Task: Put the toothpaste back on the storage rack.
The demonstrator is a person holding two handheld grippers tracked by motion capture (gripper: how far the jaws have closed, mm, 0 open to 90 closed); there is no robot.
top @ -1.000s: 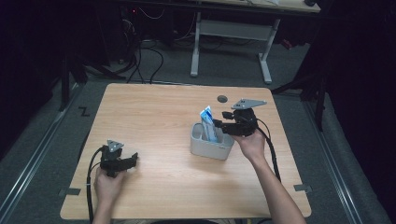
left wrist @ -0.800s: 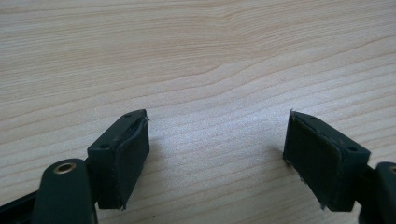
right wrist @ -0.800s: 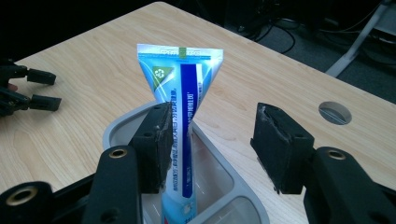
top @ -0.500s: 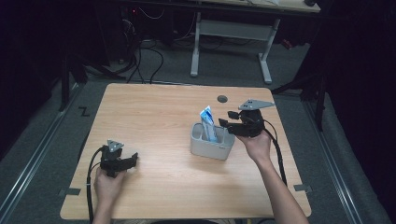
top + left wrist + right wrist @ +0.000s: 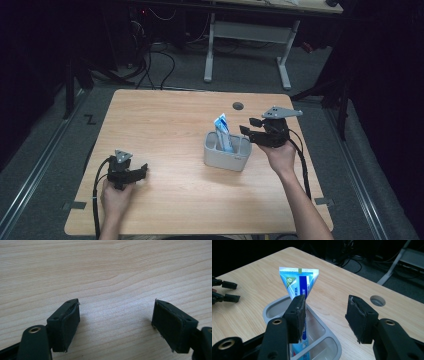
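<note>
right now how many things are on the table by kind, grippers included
blue and white toothpaste tube: 1
grey plastic compartment holder: 1
black handheld grippers: 2, left gripper and right gripper, both with fingers apart and nothing between them
total: 4, all on or over the light wooden table

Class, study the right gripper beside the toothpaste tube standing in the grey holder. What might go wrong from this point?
1. The toothpaste tube leans in the grey holder; the right gripper, its open jaws just closing with nothing between them, might nudge it over.
2. The holder looks light, so a bump might slide it across the table.
</note>
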